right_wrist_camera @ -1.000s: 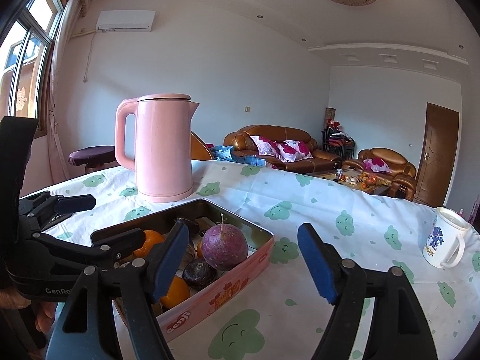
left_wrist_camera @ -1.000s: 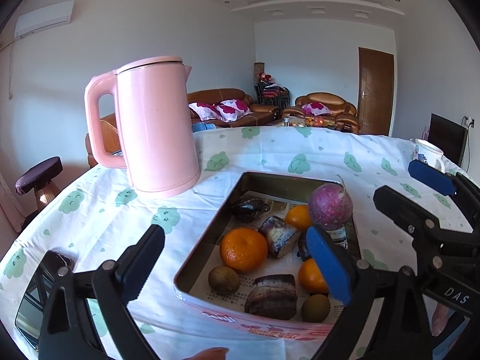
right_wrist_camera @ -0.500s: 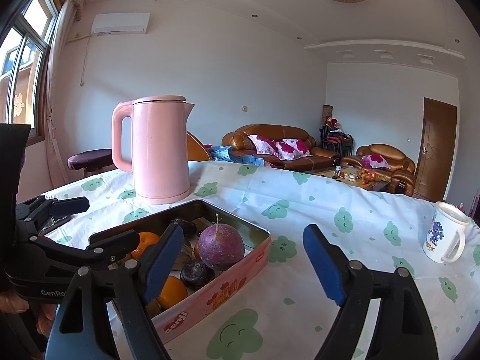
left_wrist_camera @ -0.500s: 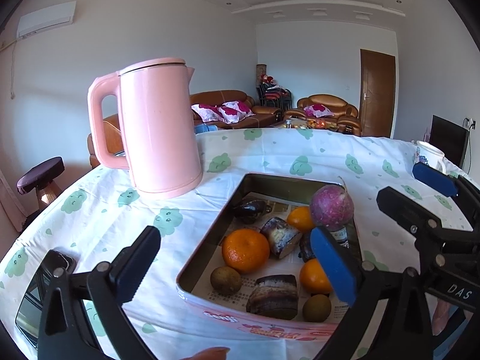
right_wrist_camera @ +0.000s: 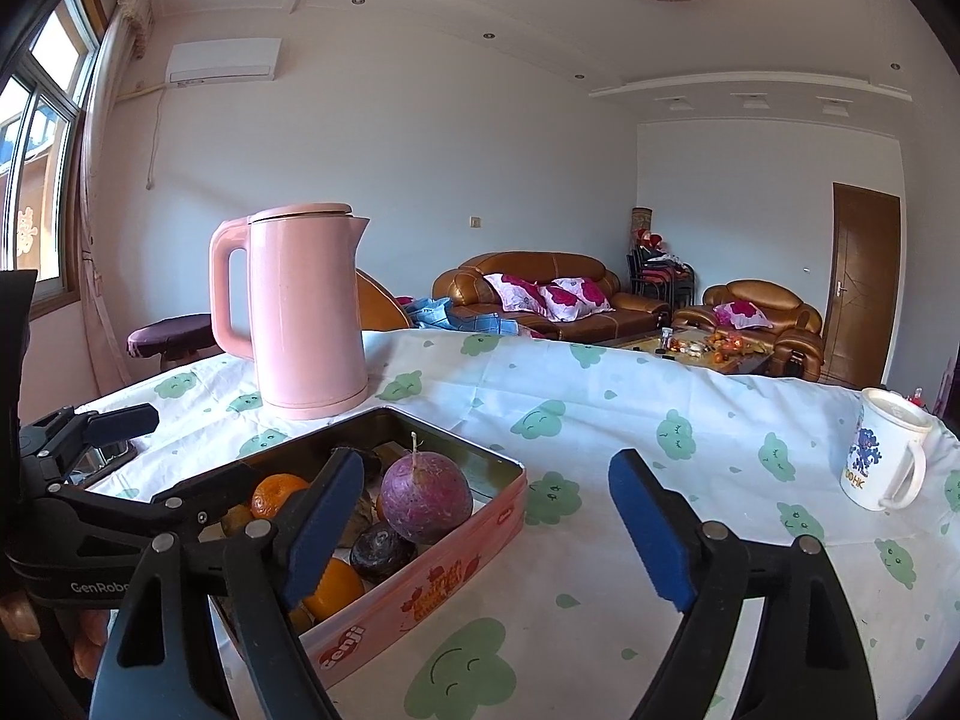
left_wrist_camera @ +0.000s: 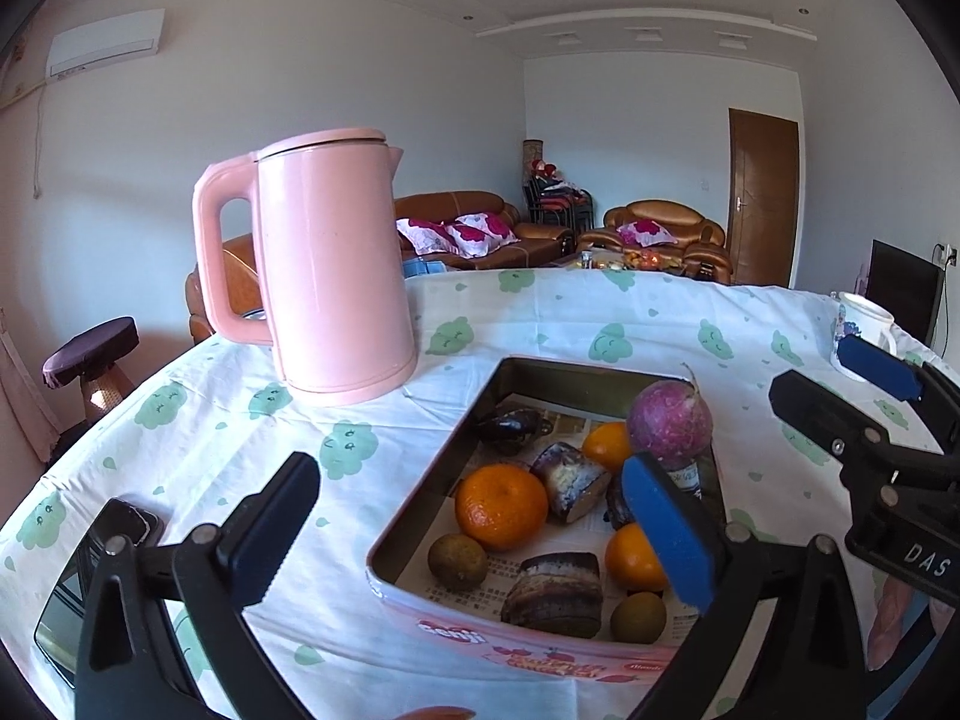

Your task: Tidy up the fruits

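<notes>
A pink tin box (left_wrist_camera: 516,651) (right_wrist_camera: 420,594) on the table holds fruit: a purple round fruit (left_wrist_camera: 670,426) (right_wrist_camera: 426,499), oranges (left_wrist_camera: 501,506), small brown fruits (left_wrist_camera: 457,561) and dark chunks (left_wrist_camera: 555,594). My left gripper (left_wrist_camera: 474,534) is open and empty, held above the box's near left edge. My right gripper (right_wrist_camera: 480,531) is open and empty, just right of the box; it also shows in the left wrist view (left_wrist_camera: 840,384).
A pink kettle (left_wrist_camera: 324,264) (right_wrist_camera: 297,312) stands behind the box. A white mug (right_wrist_camera: 885,459) stands at the right. A phone (left_wrist_camera: 90,576) lies at the near left table edge. A cloud-print cloth (right_wrist_camera: 600,420) covers the table.
Both grippers have drawn back and risen slightly; the box and kettle sit a little lower and further in view. Both stay open and empty.
</notes>
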`<state>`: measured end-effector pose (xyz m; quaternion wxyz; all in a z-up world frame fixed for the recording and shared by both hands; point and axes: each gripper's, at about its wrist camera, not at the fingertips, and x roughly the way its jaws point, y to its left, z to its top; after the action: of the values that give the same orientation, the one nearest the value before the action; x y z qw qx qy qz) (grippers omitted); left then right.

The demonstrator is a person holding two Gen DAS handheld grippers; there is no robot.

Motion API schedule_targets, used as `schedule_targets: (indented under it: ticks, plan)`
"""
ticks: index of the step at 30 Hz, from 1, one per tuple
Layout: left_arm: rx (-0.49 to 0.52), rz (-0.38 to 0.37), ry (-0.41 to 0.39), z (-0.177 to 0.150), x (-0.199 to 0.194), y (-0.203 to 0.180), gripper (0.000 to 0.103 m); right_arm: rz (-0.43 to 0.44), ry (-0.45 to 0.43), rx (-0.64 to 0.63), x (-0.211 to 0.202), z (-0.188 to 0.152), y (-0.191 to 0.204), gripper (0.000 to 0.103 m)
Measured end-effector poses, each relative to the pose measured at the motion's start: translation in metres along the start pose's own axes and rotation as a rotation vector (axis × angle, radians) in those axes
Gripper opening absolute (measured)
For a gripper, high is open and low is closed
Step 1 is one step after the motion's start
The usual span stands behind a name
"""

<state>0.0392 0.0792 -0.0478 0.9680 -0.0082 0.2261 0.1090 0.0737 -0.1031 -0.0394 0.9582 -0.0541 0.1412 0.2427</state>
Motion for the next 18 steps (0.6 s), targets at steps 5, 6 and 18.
schedule_targets:
  ticks: [5,6,18]
  plan:
    - [0.002,0.003,-0.003,0.0001,-0.0003,0.0002,0.103,-0.003,-0.002,0.004,-0.0014,-0.0001,-0.001,0.085]
    - [0.001,0.002,-0.002,0.0,-0.0008,0.0001,0.103,-0.004,-0.002,0.005,-0.0015,-0.0002,-0.0015,0.085]
    - [-0.006,0.009,-0.018,0.0011,-0.0045,0.0017,0.103,-0.007,-0.004,0.01,-0.0029,-0.0003,-0.003,0.085]
